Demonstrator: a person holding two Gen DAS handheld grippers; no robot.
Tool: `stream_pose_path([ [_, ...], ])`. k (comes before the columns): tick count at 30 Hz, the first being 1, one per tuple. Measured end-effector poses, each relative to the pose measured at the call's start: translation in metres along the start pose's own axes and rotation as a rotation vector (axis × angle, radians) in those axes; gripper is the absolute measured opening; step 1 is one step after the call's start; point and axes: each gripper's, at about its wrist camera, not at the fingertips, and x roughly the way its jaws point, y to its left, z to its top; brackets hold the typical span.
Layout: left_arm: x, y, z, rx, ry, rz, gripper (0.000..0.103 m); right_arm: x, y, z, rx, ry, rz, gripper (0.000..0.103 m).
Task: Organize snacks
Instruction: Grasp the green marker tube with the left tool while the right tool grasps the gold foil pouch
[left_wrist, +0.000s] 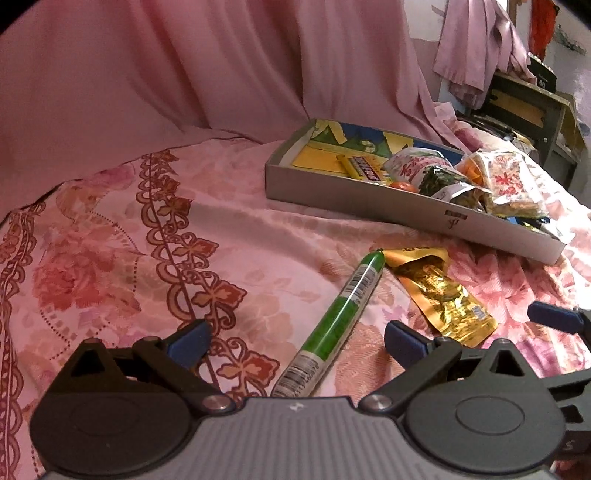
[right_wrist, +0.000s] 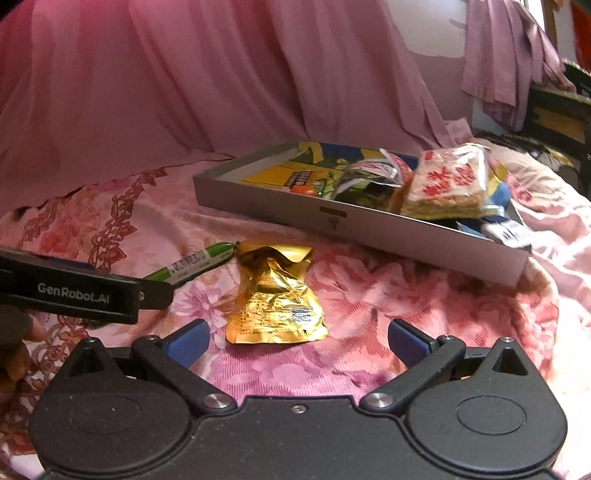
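Both hand-held grippers are hanging wide open and empty: the left hand-held gripper (left_wrist: 295, 343) straddling the green stick (left_wrist: 332, 325), the right hand-held gripper (right_wrist: 297, 341) facing the gold pouch (right_wrist: 275, 295) on the bed. Close across each midsection, then carry to the tray (right_wrist: 369, 229).

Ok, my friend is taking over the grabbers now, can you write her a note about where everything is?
Left gripper: open, empty, fingers either side of the green stick on the bedspread.
Right gripper: open, empty, just short of the gold packet.
Done: several snacks already lie in the grey box.
Left: the green stick and gold packet, both lying outside the box.
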Motion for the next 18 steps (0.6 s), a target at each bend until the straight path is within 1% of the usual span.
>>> stream_pose_path([
  [7, 0.001, -0.002, -0.003, 0.024, -0.016, 0.007, 0.102, 0.015, 0.004, 0.003, -0.043, -0.004, 0.001, 0.102],
  [9, 0.001, -0.001, -0.004, 0.024, -0.023, 0.006, 0.102, 0.017, 0.004, 0.003, -0.048, -0.006, 0.003, 0.101],
  [14, -0.003, 0.0, -0.005, 0.028, -0.051, 0.0, 0.102, 0.02, 0.002, 0.004, -0.047, 0.001, 0.023, 0.089],
  [15, -0.004, 0.0, -0.005, 0.029, -0.055, -0.007, 0.101, 0.021, 0.003, 0.004, -0.047, 0.003, 0.026, 0.088],
  [17, -0.004, 0.001, -0.004, 0.033, -0.058, -0.024, 0.097, 0.021, 0.003, 0.004, -0.046, 0.004, 0.034, 0.082],
  [18, -0.005, 0.001, -0.004, 0.037, -0.061, -0.032, 0.094, 0.021, 0.003, 0.004, -0.046, 0.003, 0.039, 0.081],
])
